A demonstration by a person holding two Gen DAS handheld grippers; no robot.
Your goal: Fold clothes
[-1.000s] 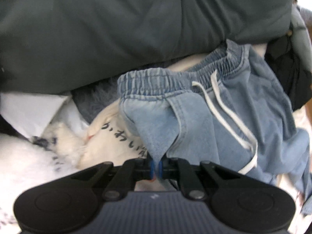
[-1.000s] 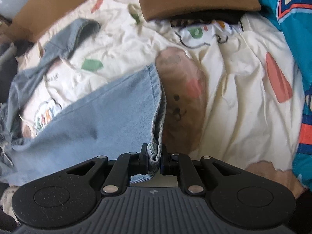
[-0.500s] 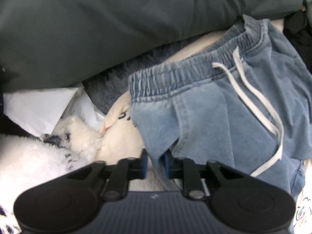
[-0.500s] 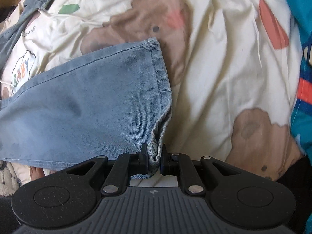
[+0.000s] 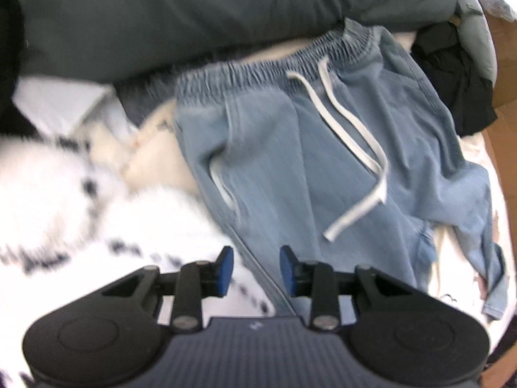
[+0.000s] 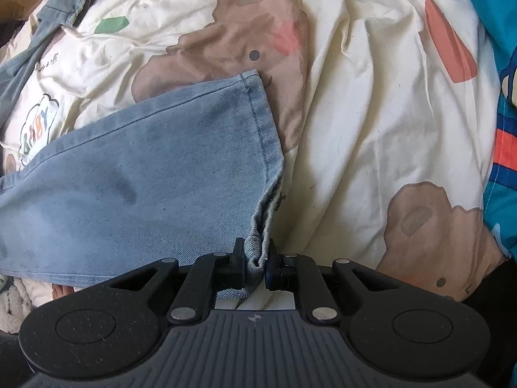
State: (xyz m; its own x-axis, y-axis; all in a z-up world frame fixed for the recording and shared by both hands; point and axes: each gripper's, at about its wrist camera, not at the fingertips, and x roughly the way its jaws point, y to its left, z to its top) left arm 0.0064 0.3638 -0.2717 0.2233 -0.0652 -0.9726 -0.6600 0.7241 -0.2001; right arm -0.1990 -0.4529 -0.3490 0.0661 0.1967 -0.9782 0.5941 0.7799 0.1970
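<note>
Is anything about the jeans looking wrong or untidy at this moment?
Nothing damaged. The jeans lie unevenly: the drawstring trails loose over the front, and the hem is bunched in the right gripper.

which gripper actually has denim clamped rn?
The right gripper: its jaws pinch the jeans hem. The left gripper has just been opening, pads clear.

We see a cream printed bedsheet (image 6: 371,123); light blue jeans (image 6: 145,174) lie directly on it, spread flat.
</note>
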